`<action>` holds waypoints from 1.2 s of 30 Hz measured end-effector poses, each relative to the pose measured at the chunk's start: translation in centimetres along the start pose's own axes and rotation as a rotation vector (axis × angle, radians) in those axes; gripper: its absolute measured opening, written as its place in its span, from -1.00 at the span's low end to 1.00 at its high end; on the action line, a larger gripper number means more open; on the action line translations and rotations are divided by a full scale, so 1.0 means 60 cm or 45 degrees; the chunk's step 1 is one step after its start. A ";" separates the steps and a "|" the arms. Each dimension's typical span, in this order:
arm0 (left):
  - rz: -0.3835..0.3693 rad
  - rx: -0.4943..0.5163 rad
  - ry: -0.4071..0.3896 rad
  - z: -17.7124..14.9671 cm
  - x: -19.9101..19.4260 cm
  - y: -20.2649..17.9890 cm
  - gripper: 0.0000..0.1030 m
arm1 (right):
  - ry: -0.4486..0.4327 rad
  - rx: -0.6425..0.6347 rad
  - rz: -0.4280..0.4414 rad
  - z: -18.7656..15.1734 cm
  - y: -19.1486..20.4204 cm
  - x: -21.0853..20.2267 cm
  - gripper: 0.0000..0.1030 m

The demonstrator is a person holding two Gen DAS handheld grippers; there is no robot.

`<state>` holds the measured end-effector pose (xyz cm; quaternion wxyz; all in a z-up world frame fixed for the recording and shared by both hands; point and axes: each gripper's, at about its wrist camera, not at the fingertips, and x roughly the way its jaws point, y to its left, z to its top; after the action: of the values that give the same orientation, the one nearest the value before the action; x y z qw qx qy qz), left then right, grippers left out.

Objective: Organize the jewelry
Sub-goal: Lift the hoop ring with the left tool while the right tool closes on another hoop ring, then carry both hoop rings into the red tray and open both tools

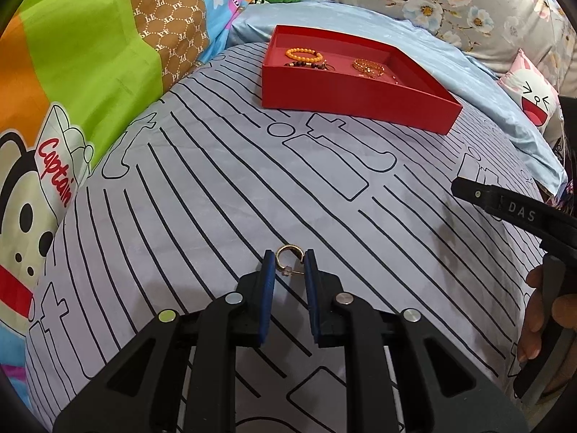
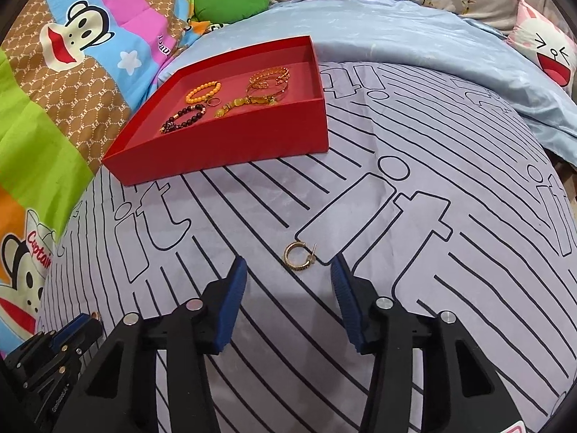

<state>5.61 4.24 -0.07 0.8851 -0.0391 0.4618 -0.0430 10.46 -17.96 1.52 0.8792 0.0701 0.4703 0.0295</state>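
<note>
My left gripper [image 1: 287,258] is shut on a small gold hoop earring [image 1: 287,254], pinched at its blue tips just above the striped sheet. From the right wrist view that left gripper [image 2: 88,321] shows at the lower left. A second gold hoop earring [image 2: 298,256] lies flat on the sheet. My right gripper [image 2: 288,265] hovers right behind it, open, with the pads well clear of it on both sides. A red box [image 1: 360,103] [image 2: 223,144] sits farther back and holds an orange bead bracelet [image 2: 202,92], a dark bead bracelet [image 2: 184,117] and gold bangles [image 2: 268,77].
A grey sheet with black stripes [image 2: 414,166] covers the bed. A bright cartoon-monkey quilt [image 1: 72,72] rises on the left beside a green pillow [image 2: 230,1]. A light blue blanket [image 2: 396,32] and a cat-face cushion [image 2: 548,50] lie at the back right. A hand [image 1: 541,306] grips the right tool.
</note>
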 end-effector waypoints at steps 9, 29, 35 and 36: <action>0.005 0.019 0.001 0.003 0.006 -0.009 -0.69 | -0.015 -0.022 -0.058 0.004 0.000 0.005 -0.63; -0.019 0.018 -0.004 0.020 0.007 -0.019 -0.69 | -0.019 -0.011 0.052 -0.055 0.008 -0.067 -0.67; -0.056 -0.006 -0.028 0.031 -0.013 -0.018 -0.69 | -0.034 -0.045 0.116 -0.064 0.035 -0.096 -0.67; -0.059 -0.006 -0.032 0.034 -0.016 -0.019 -0.69 | -0.041 -0.051 0.127 -0.063 0.041 -0.101 -0.67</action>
<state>6.66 3.25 1.99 0.8895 -0.0524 0.4497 -0.0619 3.99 -15.89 4.83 0.8854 0.0764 0.4513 0.0814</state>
